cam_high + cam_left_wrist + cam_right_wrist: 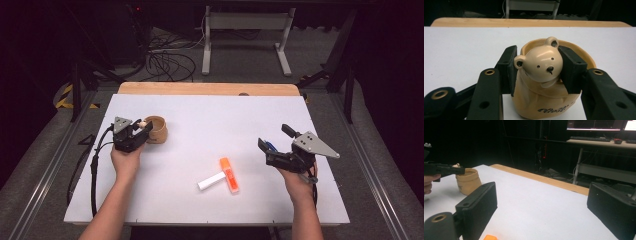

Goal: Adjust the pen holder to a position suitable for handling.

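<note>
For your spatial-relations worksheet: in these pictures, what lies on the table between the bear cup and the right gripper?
In the high view, an orange highlighter and a white marker, touching, lie between the bear cup and the right gripper.

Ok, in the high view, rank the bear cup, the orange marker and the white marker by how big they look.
1. bear cup, largest, though the left gripper hides part of it.
2. and 3. orange marker and white marker: close in size; the orange one looks slightly longer, so I won't rank them firmly.

Upright tan bear-head cup (541, 75), apparently clamped.
</note>
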The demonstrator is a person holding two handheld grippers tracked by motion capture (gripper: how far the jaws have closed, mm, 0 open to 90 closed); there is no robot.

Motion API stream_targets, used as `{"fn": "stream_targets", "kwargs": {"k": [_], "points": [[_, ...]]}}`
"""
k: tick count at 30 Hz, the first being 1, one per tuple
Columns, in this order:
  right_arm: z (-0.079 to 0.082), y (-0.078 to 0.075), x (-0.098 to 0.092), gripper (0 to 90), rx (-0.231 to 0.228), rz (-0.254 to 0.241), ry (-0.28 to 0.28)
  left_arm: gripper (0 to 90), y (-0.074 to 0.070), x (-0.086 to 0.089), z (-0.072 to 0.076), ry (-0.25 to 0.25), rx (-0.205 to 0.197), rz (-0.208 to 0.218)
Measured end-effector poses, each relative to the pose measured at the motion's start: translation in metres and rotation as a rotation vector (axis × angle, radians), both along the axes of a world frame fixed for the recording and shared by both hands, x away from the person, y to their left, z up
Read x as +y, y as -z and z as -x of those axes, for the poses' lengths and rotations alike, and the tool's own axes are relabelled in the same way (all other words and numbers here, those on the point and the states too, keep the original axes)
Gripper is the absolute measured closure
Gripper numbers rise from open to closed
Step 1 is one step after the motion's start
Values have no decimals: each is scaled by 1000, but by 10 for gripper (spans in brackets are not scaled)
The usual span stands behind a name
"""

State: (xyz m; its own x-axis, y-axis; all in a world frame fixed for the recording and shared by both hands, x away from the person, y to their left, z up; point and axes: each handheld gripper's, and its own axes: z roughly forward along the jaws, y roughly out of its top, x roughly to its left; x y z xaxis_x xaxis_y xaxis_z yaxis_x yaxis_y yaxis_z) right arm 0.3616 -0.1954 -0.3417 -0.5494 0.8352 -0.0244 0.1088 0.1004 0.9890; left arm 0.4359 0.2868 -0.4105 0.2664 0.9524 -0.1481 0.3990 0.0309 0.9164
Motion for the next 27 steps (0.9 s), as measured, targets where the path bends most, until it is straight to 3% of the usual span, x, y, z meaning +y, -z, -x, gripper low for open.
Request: {"fn": "stream_targets", "kwargs": {"k": [4,8,11,27], "points": [[0,0,0,100,-1,1,0,546,-2,3,0,17,16,60],[0,0,0,100,0,3,3,558,-3,0,2,28,7,39],[0,0,0,100,0,2,5,558,-3,-1,3,51,24,68],[1,-1,1,100,1,3,2,559,-1,-39,24,189,49,113]]}}
